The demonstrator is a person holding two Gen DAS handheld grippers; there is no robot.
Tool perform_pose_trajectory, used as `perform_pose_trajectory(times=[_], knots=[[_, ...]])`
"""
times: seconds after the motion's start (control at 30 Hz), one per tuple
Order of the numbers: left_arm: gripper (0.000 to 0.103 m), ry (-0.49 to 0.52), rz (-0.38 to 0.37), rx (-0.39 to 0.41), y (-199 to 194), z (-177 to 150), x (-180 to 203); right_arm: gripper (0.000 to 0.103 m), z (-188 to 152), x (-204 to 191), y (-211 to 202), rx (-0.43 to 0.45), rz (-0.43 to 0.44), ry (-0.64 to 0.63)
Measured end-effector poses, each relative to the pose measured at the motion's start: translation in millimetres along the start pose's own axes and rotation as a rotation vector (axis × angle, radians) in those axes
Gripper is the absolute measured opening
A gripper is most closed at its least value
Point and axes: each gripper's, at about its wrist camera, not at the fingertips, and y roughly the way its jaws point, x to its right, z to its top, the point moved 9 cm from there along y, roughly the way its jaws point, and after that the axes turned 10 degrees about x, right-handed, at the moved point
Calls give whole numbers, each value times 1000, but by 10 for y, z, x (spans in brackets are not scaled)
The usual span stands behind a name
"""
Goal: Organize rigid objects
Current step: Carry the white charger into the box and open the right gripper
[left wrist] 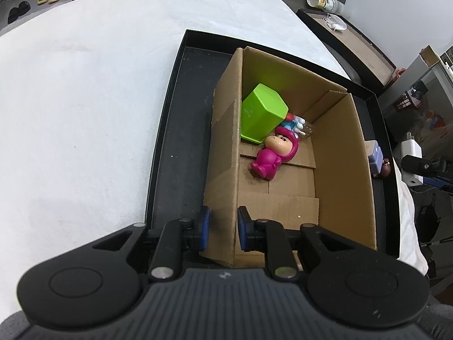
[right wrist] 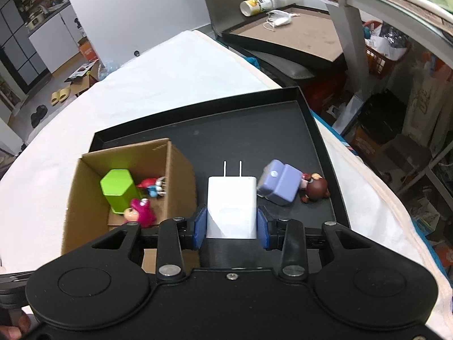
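Note:
A cardboard box point(left wrist: 342, 170) stands in a black tray point(left wrist: 181, 130) on the white-covered table. In it lie a green hexagonal cup point(left wrist: 262, 113), a pink figurine point(left wrist: 276, 151) and a small red-blue toy point(left wrist: 294, 121). My left gripper point(left wrist: 223, 231) is shut on the box's left wall. My right gripper point(right wrist: 230, 223) is shut on a white charger plug point(right wrist: 231, 205), held above the tray point(right wrist: 254, 141) right of the box point(right wrist: 85, 198). A purple block point(right wrist: 280, 184) and a brown-haired figurine point(right wrist: 315, 188) lie on the tray beside it.
A second tray point(right wrist: 297, 36) with a lying cup point(right wrist: 259, 4) and a mask stands beyond the table. A metal shelf point(right wrist: 382, 8) and cluttered bags are at the right. Slippers and a box lie on the floor at far left.

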Motion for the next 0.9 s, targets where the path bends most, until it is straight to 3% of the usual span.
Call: perform_pose_trajectory(times=[0.33, 0.9], knots=[[19, -19, -31, -5, -9, -15, -17, 36, 85, -386, -84, -3, 50, -32], [20, -20, -73, -19, 14, -35, 11, 36, 3, -871, 143, -52, 95, -68]])
